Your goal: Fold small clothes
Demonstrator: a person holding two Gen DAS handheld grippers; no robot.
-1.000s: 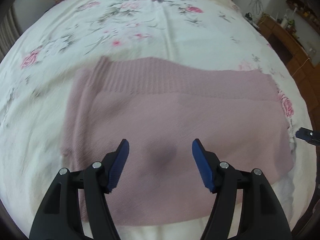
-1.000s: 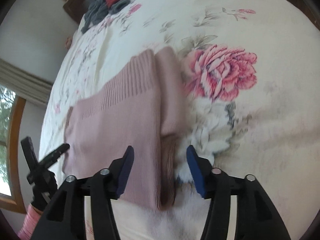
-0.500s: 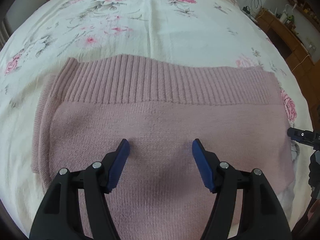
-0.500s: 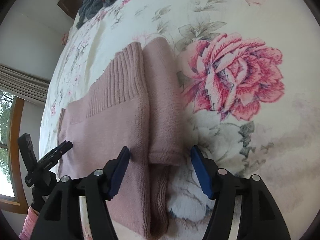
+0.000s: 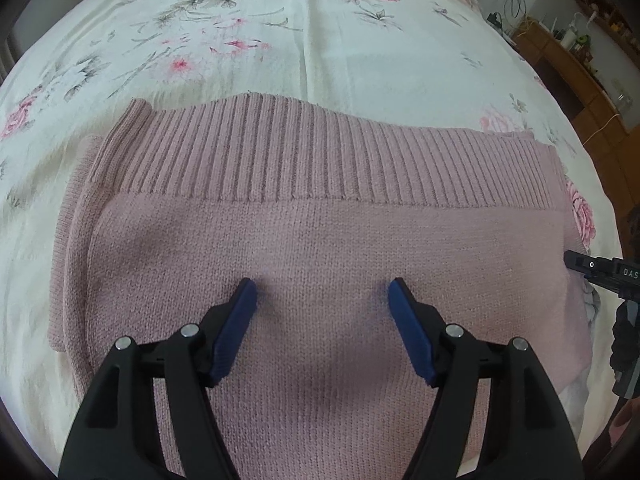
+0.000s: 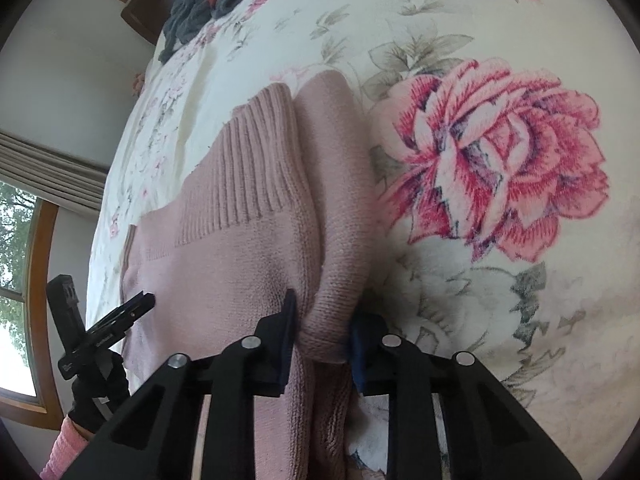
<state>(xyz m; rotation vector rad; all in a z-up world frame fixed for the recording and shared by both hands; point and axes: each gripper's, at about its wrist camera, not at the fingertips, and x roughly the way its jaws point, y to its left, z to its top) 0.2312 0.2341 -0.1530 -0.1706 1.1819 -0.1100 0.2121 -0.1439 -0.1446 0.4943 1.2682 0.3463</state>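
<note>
A pink knit sweater lies folded flat on the floral bed sheet, its ribbed band on the far side. My left gripper hovers open just over the sweater's middle, with nothing between its blue pads. In the right wrist view the sweater has a thick folded edge on its right side. My right gripper is shut on that folded edge, with the knit bunched between the pads. The left gripper shows at the sweater's far side, and the right gripper's tip shows at the sweater's right edge.
A pile of dark grey and red clothes lies at the far end of the bed by the wooden headboard. Wooden furniture with cables stands to the right of the bed. A window with curtains is on the left wall.
My left gripper has come down and closer over the sweater, still open. My right gripper moved forward onto the folded right edge and its fingers closed on it.
</note>
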